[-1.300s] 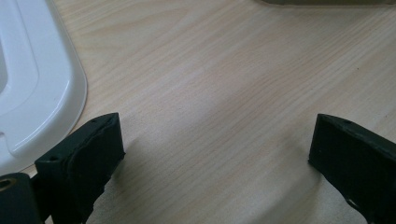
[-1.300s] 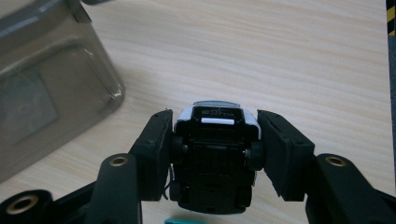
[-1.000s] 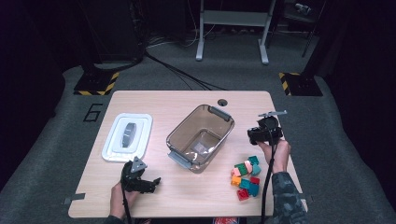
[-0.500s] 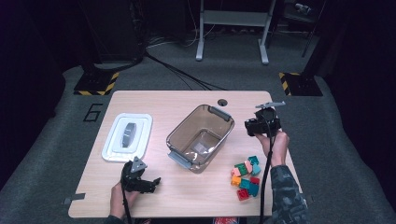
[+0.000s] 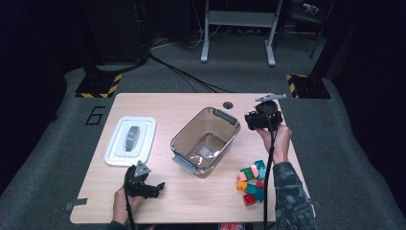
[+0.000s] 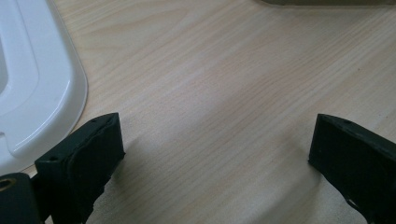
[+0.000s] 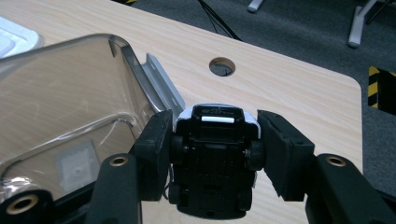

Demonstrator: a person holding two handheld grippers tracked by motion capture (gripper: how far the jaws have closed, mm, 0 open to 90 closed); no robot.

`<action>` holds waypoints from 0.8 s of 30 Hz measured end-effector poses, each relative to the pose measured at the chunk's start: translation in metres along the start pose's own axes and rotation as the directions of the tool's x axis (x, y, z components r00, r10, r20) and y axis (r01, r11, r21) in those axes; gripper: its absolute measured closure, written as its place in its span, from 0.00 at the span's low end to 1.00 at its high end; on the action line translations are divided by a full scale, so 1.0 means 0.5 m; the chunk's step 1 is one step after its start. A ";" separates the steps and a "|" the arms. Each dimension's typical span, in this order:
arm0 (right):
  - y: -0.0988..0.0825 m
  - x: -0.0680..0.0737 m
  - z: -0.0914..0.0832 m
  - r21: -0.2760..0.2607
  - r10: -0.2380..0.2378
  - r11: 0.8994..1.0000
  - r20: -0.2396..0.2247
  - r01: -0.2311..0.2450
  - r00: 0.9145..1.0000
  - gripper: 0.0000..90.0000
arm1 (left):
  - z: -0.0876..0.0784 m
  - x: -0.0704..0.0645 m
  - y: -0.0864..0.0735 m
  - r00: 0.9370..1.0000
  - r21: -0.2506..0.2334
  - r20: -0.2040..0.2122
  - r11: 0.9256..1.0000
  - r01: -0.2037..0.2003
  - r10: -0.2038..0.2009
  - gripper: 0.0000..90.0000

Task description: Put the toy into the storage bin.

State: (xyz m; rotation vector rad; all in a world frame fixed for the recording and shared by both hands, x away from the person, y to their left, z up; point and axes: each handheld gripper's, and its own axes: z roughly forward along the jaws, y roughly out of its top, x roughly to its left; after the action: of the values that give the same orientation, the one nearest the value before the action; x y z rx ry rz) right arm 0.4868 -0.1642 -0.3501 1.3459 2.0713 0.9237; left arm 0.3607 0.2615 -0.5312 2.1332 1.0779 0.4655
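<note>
Two grippers are at work over a wooden table (image 5: pixel 191 201). The right gripper (image 5: pixel 262 120) is held above the table's far right part, just beside the far right end of a clear bin (image 5: pixel 184 139). Its jaws are clamped on a small toy car (image 7: pixel 212 163), black underneath with a white body; in the right gripper view the car sits between the pads with its underside and wheels turned to the camera, the pads pressing on its two sides. Beyond the car that view shows the bin's rim and grey latch, the bare floor of the bin with a square label, and a round cable hole (image 7: pixel 222 66) in the table. The right hand (image 5: pixel 275 141) grips the tool from below, with the cable running down along the sleeve.

Near the table's front left edge the left gripper (image 5: pixel 148 188) lies low on the wood. Its jaws stand wide apart with nothing between them, as the left gripper view shows bare wood between the two black pads. A white lid (image 5: pixel 131 141) lies flat just beyond it, its rounded corner beside the left pad in that view.

A heap of coloured bricks (image 5: pixel 251 181) lies near the right front of the table, between the bin and the right forearm.
</note>
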 end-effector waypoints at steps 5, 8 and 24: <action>0.015 0.011 0.002 -0.019 -0.012 1.000 -0.007 0.012 1.000 0.52 | 0.000 0.000 0.000 1.000 0.000 0.001 1.000 0.001 -0.001 0.03; 0.024 0.022 0.004 -0.026 -0.032 0.999 -0.021 0.032 0.999 0.52 | 0.000 0.000 0.000 1.000 0.000 -0.001 1.000 0.000 0.000 0.03; 0.049 0.090 0.043 -0.021 -0.111 0.994 -0.088 0.109 0.990 0.52 | 0.000 0.000 0.000 1.000 0.000 -0.001 1.000 0.000 0.000 0.03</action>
State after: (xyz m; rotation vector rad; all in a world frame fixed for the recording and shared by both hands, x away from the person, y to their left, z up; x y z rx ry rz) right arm 0.4991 -0.1101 -0.3471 1.1888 2.1765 0.9663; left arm 0.3607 0.2615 -0.5311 2.1330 1.0787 0.4666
